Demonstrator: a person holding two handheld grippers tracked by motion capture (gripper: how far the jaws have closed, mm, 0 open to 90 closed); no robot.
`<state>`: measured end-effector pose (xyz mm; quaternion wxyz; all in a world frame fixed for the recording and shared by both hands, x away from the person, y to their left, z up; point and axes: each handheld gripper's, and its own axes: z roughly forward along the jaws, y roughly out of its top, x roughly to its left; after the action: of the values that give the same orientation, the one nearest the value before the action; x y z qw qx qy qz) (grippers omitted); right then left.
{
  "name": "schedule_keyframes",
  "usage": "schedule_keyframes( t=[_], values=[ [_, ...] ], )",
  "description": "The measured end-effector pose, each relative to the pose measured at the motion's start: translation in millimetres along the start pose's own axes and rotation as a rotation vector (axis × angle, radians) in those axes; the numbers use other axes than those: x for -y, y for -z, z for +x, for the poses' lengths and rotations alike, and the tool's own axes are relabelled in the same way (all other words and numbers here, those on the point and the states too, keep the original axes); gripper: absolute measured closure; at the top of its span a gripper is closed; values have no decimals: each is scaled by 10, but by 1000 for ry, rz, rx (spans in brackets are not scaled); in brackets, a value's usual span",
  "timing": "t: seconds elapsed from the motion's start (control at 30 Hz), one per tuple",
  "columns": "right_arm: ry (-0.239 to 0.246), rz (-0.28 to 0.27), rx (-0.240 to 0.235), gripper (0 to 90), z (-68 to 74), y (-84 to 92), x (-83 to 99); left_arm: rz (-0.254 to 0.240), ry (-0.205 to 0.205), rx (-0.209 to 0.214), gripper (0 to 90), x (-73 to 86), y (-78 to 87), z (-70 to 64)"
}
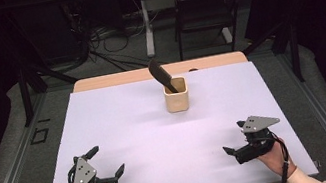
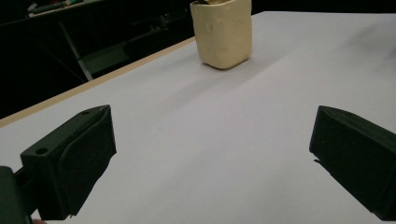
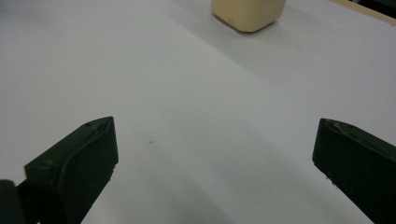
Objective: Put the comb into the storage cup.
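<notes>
1 cream holder [image 1: 177, 100] with black spatula [image 1: 162, 75], bare white sheet [image 1: 122, 129] around.

The high view looks forward and down over the whole table [image 1: 122, 129]. Each gripper view sits low and close above the surface, facing the far side. All three share the cream cup [image 1: 177, 100] [image 2: 223, 32] [image 3: 247, 13].
</notes>
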<state>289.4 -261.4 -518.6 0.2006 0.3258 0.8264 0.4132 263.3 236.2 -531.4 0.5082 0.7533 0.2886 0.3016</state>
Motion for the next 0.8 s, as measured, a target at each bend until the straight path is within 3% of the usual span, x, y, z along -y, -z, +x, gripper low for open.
schedule_keyframes(
  t=[0.27,0.6,0.8],
  values=[
    [28,-3,13,0,108,41,96,-3,3,1,5,4,10,6],
    [34,-43,18,0,127,109,108,5,-2,1,5,4,7,12],
    [26,-37,17,0,105,112,120,8,-2,3,5,6,5,14]
  ],
)
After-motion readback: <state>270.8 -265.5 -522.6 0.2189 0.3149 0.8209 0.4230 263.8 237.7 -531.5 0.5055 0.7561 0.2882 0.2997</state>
